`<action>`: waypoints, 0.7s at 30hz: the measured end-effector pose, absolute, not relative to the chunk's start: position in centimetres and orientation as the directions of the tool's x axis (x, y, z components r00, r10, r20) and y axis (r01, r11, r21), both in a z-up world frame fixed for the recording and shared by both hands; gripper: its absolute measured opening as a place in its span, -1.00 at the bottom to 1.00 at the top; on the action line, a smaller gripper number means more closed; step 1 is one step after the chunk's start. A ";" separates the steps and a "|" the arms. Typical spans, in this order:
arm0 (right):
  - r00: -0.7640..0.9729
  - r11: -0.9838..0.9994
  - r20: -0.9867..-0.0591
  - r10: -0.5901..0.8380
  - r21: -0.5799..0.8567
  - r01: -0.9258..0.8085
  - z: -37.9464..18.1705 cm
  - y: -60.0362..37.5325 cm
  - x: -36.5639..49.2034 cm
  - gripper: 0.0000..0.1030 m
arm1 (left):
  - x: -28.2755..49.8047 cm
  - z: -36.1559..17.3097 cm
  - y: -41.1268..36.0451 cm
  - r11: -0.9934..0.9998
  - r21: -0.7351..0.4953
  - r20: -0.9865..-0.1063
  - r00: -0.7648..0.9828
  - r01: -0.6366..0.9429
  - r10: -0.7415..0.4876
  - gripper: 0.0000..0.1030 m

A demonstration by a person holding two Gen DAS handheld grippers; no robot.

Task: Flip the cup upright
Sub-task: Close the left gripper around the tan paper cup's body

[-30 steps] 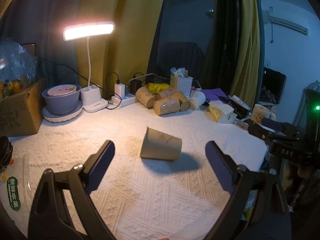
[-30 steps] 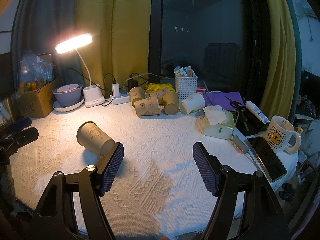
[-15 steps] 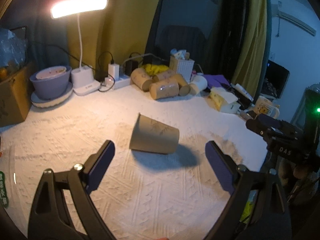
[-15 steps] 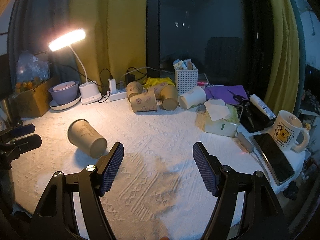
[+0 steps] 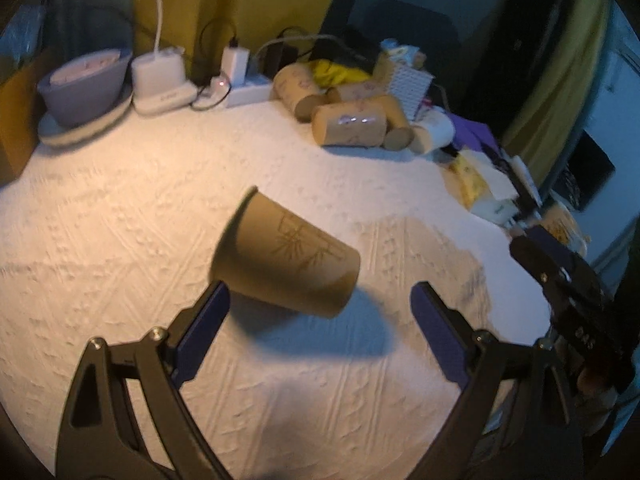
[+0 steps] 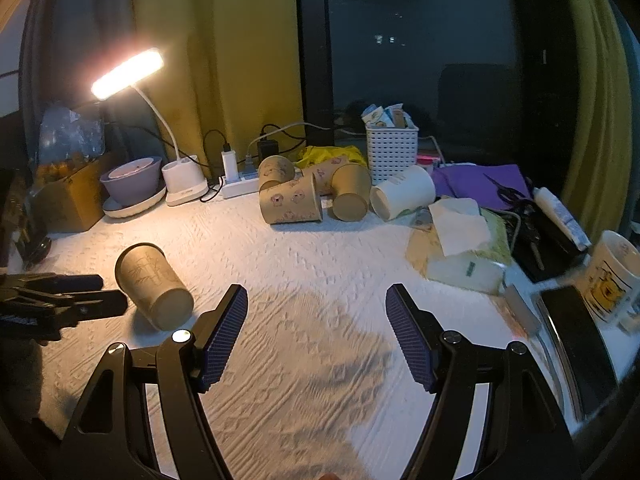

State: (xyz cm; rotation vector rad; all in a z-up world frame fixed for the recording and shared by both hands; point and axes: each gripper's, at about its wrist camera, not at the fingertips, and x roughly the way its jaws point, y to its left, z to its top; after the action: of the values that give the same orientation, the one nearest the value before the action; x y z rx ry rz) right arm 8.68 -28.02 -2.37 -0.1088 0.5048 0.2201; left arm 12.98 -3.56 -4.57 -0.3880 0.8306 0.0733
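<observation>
Cup: brown paper cup (image 5: 286, 258) with a bamboo print, on its side on the white textured tablecloth (image 5: 120, 240), between the spread fingers of the left gripper (image 5: 320, 312).
Handling: likely light and crushable; grip gently across mid-body.
Right gripper (image 6: 316, 334): fingers apart, empty.
Right view only: cup's closed base (image 6: 174, 308) faces the camera.

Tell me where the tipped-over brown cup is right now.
The brown cup lies on its side on the white tablecloth, just ahead of the open left gripper, apart from the cup pile.
</observation>
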 end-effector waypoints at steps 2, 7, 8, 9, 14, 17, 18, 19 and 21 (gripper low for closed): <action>0.844 0.967 -0.498 0.201 -0.038 -0.252 -2.3 -28.3 9.6 0.45 | 13.7 -5.0 -3.5 0.912 -0.329 -0.746 0.660 -0.246 -0.091 0.80; 0.822 0.954 -0.513 0.246 -0.023 -0.300 -2.4 -28.8 11.6 0.45 | 14.8 -5.5 -2.9 0.863 -0.383 -0.763 0.640 -0.329 -0.095 0.80; 0.818 0.951 -0.517 0.253 -0.021 -0.308 -2.4 -28.8 11.9 0.45 | 14.9 -5.4 -2.8 0.857 -0.389 -0.760 0.643 -0.338 -0.091 0.80; 0.812 0.948 -0.521 0.262 -0.018 -0.317 -2.4 -28.9 12.2 0.45 | 15.0 -5.2 -2.7 0.852 -0.389 -0.759 0.646 -0.350 -0.081 0.80; 0.794 0.937 -0.532 0.295 -0.001 -0.350 -2.5 -29.0 13.8 0.45 | 16.6 -5.9 -1.7 0.806 -0.423 -0.780 0.619 -0.415 -0.090 0.80; 0.790 0.931 -0.527 0.314 0.007 -0.365 -2.3 -28.9 14.4 0.45 | 17.9 -6.6 -1.3 0.779 -0.446 -0.790 0.602 -0.440 -0.112 0.80; 0.789 0.929 -0.526 0.318 0.006 -0.370 -2.3 -28.9 14.6 0.45 | 18.4 -6.7 -1.3 0.777 -0.447 -0.793 0.599 -0.442 -0.115 0.80; 0.788 0.928 -0.526 0.321 0.006 -0.374 -2.3 -28.8 14.8 0.45 | 18.8 -6.7 -1.4 0.778 -0.447 -0.793 0.598 -0.441 -0.117 0.80; 0.783 0.925 -0.528 0.329 0.012 -0.381 -2.3 -28.7 15.3 0.45 | 19.8 -6.7 -1.5 0.782 -0.449 -0.793 0.597 -0.432 -0.125 0.80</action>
State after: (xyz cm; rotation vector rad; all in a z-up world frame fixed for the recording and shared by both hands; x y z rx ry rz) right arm 15.25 -28.72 -2.28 -0.0975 0.5519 0.3837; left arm 19.81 -1.52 -6.70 -0.6712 0.9307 0.1950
